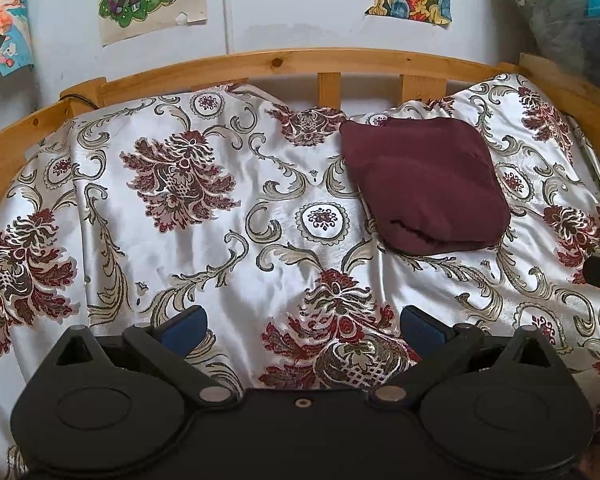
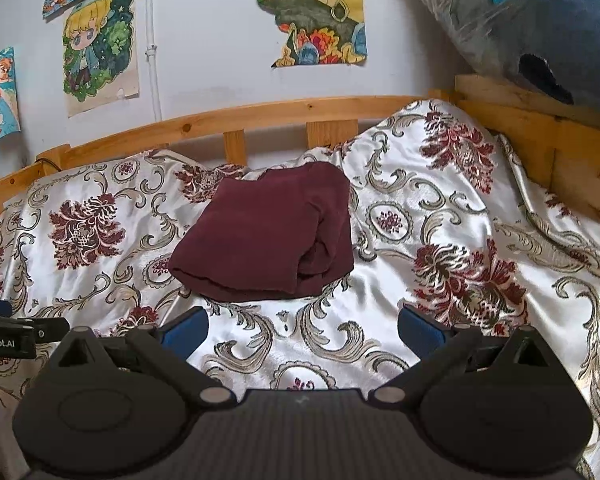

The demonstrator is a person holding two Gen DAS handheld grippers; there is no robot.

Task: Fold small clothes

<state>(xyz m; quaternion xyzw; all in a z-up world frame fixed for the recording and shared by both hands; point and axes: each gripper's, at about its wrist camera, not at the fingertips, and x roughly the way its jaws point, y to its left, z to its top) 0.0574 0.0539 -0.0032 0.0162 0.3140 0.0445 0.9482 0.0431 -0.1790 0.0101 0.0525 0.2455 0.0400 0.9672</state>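
A maroon garment [image 1: 426, 184] lies folded into a thick square on the floral bedspread [image 1: 228, 240], toward the far right in the left wrist view. In the right wrist view the same maroon garment [image 2: 266, 232] sits just ahead and slightly left of centre. My left gripper [image 1: 302, 326] is open above the bedspread, well short of the garment, with nothing between its blue pads. My right gripper [image 2: 302, 330] is also open and empty, a short way in front of the garment's near edge. The left gripper's body [image 2: 8, 334] shows at the left edge of the right wrist view.
A wooden bed rail [image 1: 284, 62] runs along the back and the right side [image 2: 540, 140]. Paper drawings [image 2: 96, 44] hang on the white wall behind. A plastic-wrapped dark bundle [image 2: 540, 24] rests on the rail at upper right. A white pipe [image 1: 228, 4] runs down the wall.
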